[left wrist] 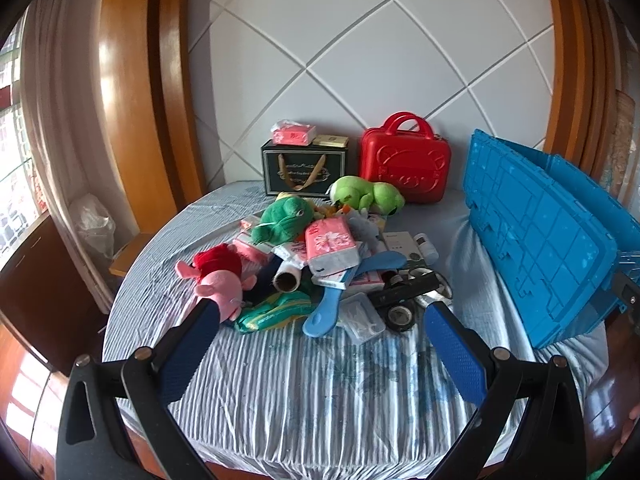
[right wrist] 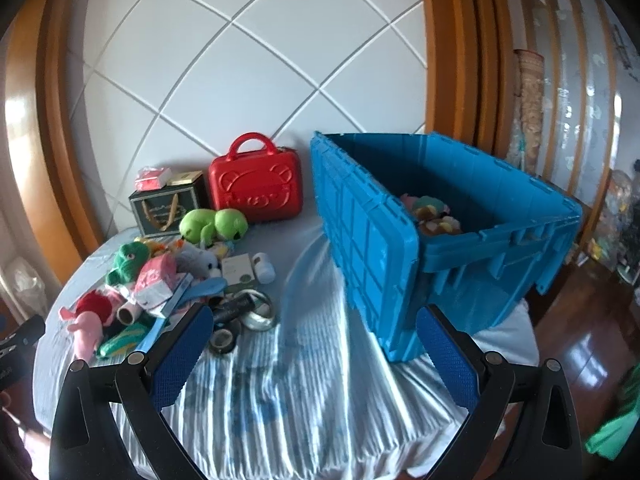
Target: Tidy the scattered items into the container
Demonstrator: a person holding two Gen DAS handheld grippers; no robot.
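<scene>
I have the big blue plastic crate [right wrist: 472,240] on the bed's right, flap hanging open, a few soft toys already inside. The scattered pile [left wrist: 320,264] lies left of it. Both the left hand-held gripper [left wrist: 320,320] and the right hand-held gripper [right wrist: 314,332] are spread and empty. I'd take the pink plush pig [left wrist: 220,284] first, gripping its body. No writing is legible to me.

Both wrist views overlook the bed [left wrist: 304,392] (sharing the toy pile [left wrist: 320,256])
</scene>
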